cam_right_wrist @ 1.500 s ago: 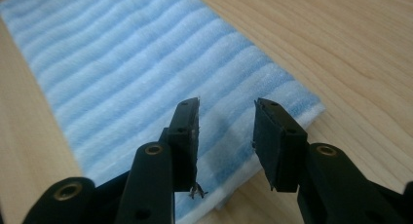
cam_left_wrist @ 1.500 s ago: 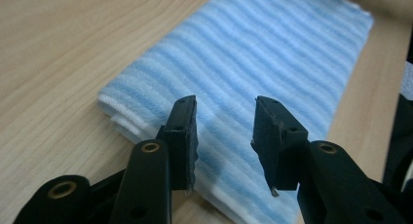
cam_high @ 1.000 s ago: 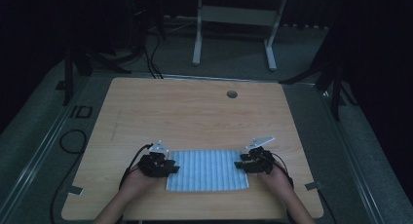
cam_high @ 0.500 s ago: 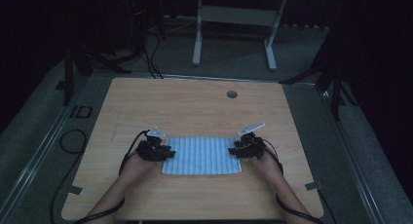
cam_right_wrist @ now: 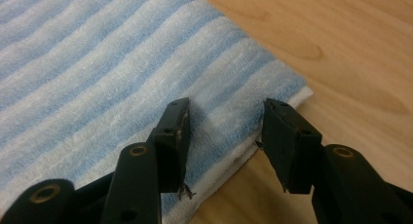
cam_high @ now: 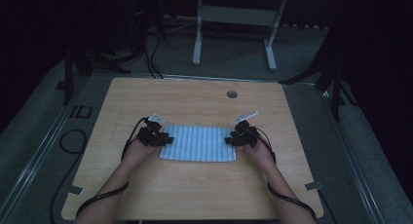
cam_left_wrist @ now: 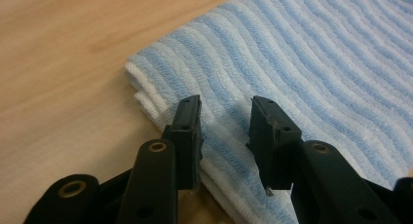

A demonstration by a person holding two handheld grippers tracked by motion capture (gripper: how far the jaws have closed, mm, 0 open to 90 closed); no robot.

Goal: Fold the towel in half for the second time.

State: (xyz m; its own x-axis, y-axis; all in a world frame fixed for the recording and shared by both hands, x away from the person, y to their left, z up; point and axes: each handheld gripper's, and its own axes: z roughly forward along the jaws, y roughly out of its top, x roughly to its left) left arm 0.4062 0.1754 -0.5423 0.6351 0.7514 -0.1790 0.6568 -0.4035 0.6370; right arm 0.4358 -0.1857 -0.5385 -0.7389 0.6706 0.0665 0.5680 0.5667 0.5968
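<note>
- A folded blue-and-white striped towel [cam_high: 198,143] lies flat on a light wooden table [cam_high: 195,195], a little nearer the person's edge than the far one, its long sides running left to right.
- The left gripper [cam_high: 164,139] rests at the towel's left end, held in the person's left hand [cam_high: 138,151] — in the left gripper view its jaws stand apart over the stacked layers near the towel's corner, with striped cloth showing in the gap between them.
- The right gripper [cam_high: 230,140] sits at the towel's right end, held in the right hand [cam_high: 259,153]; in the right gripper view its jaws are spread, one over the cloth and the other just past the edge, above bare wood.
- Black cables [cam_high: 104,197] trail back along both forearms toward the near edge of the table.
- A round grommet hole [cam_high: 232,94] marks the far side of the tabletop, well apart from the towel.
- Beyond the table, a white metal frame [cam_high: 234,19] stands on the dim grey floor [cam_high: 34,131].
</note>
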